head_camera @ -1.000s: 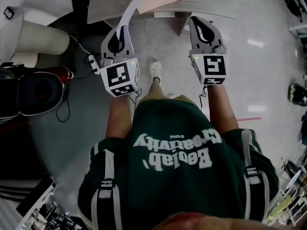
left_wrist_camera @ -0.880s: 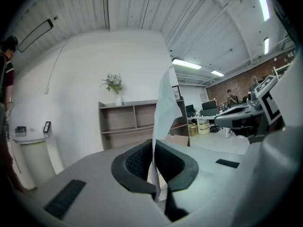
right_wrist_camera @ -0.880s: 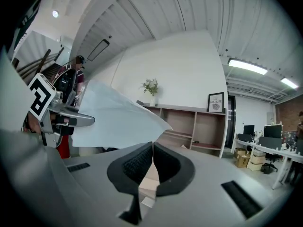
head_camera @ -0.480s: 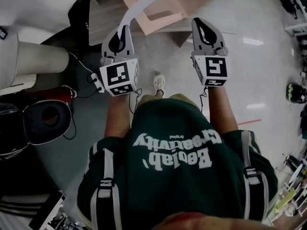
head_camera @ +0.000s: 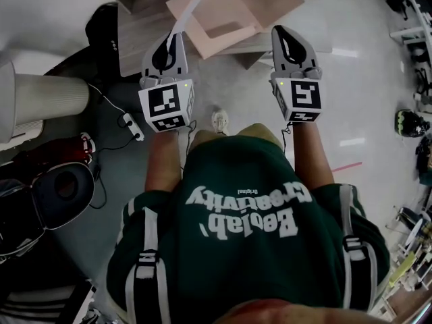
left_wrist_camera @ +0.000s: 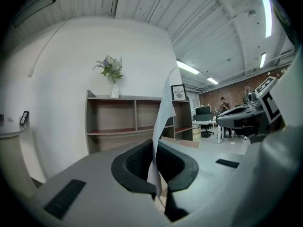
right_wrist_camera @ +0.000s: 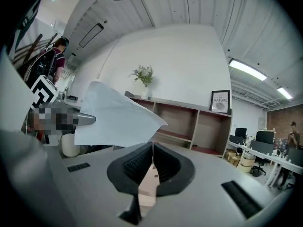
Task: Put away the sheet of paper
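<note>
We are closing in on the wooden shelf unit (left_wrist_camera: 124,132), which is showing more fully at the far edge of the head view than a second ago. Our left gripper (head_camera: 170,42) is still pinching the sheet of paper (left_wrist_camera: 166,103), which is rising toward the shelves. Our right gripper (right_wrist_camera: 152,150), jaws pressed together on nothing, is riding alongside.

The head view's top edge cuts off the sheet of paper (head_camera: 192,10) beyond your left claw (head_camera: 171,40). Ahead of your right claw (right_wrist_camera: 151,163), it hides the left end of the shelf (right_wrist_camera: 189,122).
</note>
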`<state>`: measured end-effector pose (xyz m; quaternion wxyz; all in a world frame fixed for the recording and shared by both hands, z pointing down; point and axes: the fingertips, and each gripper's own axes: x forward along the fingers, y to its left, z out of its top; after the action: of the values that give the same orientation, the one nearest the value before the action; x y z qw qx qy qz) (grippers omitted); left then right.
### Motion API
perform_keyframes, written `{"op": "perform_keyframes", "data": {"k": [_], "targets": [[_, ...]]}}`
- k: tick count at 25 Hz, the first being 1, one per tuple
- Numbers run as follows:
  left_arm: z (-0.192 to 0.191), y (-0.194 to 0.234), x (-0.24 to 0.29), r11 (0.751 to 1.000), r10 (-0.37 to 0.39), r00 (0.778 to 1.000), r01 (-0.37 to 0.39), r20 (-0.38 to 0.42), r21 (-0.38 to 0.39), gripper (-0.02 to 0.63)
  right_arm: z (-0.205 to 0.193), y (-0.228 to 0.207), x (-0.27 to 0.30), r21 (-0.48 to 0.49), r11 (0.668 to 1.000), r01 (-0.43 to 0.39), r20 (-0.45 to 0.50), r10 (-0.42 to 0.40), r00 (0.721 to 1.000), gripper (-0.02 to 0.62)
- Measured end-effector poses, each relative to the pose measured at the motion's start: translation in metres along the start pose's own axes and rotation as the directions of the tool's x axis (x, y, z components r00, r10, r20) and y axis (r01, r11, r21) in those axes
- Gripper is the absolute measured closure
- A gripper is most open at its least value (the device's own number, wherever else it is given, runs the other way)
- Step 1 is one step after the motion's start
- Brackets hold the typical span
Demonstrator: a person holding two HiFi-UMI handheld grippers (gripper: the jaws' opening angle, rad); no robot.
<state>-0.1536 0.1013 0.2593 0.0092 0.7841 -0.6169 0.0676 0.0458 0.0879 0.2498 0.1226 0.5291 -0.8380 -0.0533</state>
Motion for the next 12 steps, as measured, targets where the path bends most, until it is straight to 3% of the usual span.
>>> {"op": "perform_keyframes", "data": {"k": [12], "targets": [[-0.006, 0.011, 0.031, 1.0, -0.022, 1.0, 0.022, 0.002, 0.001, 0.588, 0.007, 0.0, 0.036, -0.049, 0.999, -0.006, -0.002, 0.006, 1.0, 0.56]]}}
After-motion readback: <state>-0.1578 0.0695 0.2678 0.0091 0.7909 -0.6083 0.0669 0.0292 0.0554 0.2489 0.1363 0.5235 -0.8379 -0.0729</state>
